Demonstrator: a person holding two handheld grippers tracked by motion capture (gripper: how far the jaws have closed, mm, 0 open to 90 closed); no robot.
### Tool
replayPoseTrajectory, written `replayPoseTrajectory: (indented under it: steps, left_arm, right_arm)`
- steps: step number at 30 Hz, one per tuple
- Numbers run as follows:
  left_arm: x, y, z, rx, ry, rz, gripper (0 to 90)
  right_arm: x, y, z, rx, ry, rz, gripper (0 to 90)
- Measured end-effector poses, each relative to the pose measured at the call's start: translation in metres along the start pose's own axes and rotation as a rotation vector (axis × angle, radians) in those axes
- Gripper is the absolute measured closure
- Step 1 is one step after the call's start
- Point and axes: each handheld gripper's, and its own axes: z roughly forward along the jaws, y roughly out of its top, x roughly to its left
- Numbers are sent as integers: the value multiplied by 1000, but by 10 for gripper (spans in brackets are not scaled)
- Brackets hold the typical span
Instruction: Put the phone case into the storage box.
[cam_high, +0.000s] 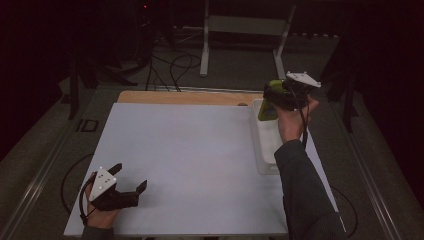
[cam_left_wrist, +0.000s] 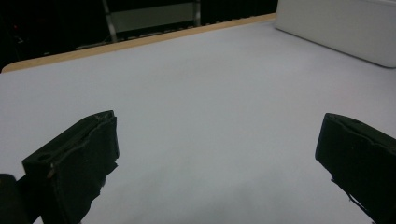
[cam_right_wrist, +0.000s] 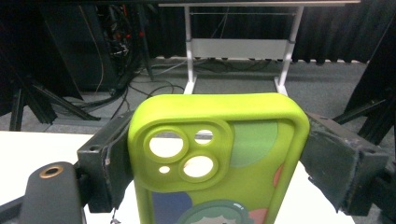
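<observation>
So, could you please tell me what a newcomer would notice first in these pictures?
The bright lime-green rubbery phone case, clamped between the right gripper jaws above the white rectangular plastic tray at the table's right edge, stands out most against the dark room. Next comes the left gripper, open with nothing between its jaws, low over the pale grey tabletop at the near left corner.

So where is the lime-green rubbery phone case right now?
The lime-green rubbery phone case is clamped between the right gripper's jaws, held above the far end of the white rectangular bin at the table's right side.

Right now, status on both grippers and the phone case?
Right gripper shut on green phone case, above white bin. Left gripper open, empty. Nothing blocking.
</observation>
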Motion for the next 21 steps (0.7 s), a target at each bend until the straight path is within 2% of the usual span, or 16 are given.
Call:
replayPoseTrajectory:
  steps: [5,9,21]
  left_arm:
    - [0,0,1,3,1,1,0]
    - [-1,0,2,10,1,13,0]
    - [-1,0,3,10,-3,16,0]
  right_arm:
    - [0,-1,5,6,-8,9,163]
    - [1,-2,8,6,-10,3,163]
    - [2,2,14,4,-22,-5,163]
